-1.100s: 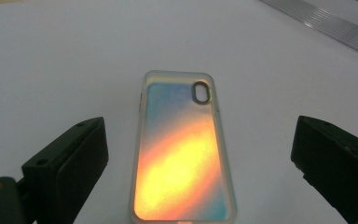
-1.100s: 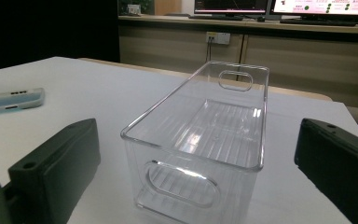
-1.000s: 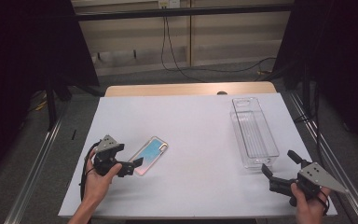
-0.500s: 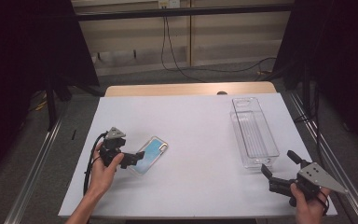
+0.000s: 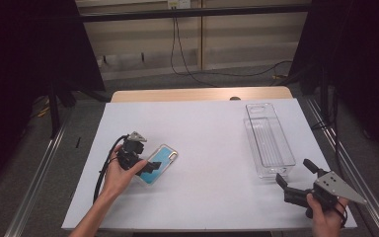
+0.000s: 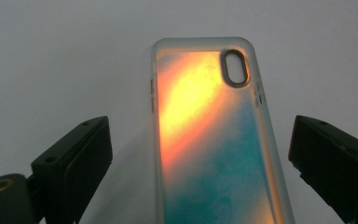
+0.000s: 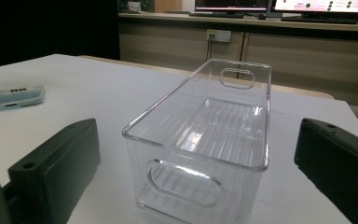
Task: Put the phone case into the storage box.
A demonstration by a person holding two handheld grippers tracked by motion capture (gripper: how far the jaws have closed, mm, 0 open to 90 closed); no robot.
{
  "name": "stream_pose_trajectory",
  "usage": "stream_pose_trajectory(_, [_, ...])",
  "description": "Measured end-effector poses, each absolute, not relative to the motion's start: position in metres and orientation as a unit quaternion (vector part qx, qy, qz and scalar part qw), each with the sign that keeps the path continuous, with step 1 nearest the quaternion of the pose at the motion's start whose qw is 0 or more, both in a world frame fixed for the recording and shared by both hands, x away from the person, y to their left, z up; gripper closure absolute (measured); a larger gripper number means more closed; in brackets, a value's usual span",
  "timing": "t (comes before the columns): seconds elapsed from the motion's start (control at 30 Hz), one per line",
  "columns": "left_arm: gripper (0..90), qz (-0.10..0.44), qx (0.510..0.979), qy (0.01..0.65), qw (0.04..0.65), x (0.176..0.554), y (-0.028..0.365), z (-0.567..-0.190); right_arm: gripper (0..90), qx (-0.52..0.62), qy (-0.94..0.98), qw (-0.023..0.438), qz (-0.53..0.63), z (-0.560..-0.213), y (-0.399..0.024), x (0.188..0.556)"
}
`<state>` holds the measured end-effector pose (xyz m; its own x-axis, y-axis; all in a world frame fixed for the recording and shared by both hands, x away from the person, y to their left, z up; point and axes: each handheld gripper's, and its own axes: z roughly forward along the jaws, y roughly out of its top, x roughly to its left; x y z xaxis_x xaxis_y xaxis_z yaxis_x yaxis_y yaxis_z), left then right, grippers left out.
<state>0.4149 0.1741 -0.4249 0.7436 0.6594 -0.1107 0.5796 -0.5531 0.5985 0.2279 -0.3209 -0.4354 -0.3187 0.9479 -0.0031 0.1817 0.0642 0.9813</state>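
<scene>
Left hand-held gripper (image 5: 150, 166) sits at the left-front part of the table (image 5: 207, 128), held from below by the person's left hand (image 5: 121, 173). Its jaws stand wide apart. In the left gripper view they flank the phone case (image 6: 214, 140) on either side without touching it; gap visible on both sides.

Phone case lies flat on the white table, camera cut-out at the far end from the gripper. Surface shows an orange-to-teal gradient with a translucent rim. In the high view the near end of the case lies under the jaw tips; the case is angled, far end pointing up and right.

Right hand-held gripper (image 5: 296, 180) is at the right-front corner of the table, held by the right hand (image 5: 325, 217). Jaws apart, nothing between them. It points toward the clear plastic bin (image 5: 269, 140), which stands upright and empty along the right side, just beyond the jaw tips. Right gripper view: bin (image 7: 205, 140) centred between the jaws, handle slot in the near wall facing the camera. Bin and phone case are well apart.
</scene>
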Motion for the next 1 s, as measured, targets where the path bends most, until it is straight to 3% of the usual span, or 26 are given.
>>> stream_pose_trajectory(0.5, [7.1, 0.052, 0.907, 0.32, 0.271, 0.416, 0.151, -0.429, 0.0, 0.448, 0.628, 0.371, 0.517, -0.435, -0.32, 0.227])
stream_pose_trajectory(0.7, [7.1, 0.025, 0.905, 0.338, 0.258, 0.419, 0.153, -0.439, 0.0, 0.448, 0.629, 0.37, 0.517, -0.435, -0.321, 0.227])
stream_pose_trajectory(1.0, [12.2, 0.069, 0.913, 0.324, 0.237, 0.412, 0.146, -0.441, 0.0, 0.446, 0.63, 0.37, 0.517, -0.435, -0.321, 0.227])
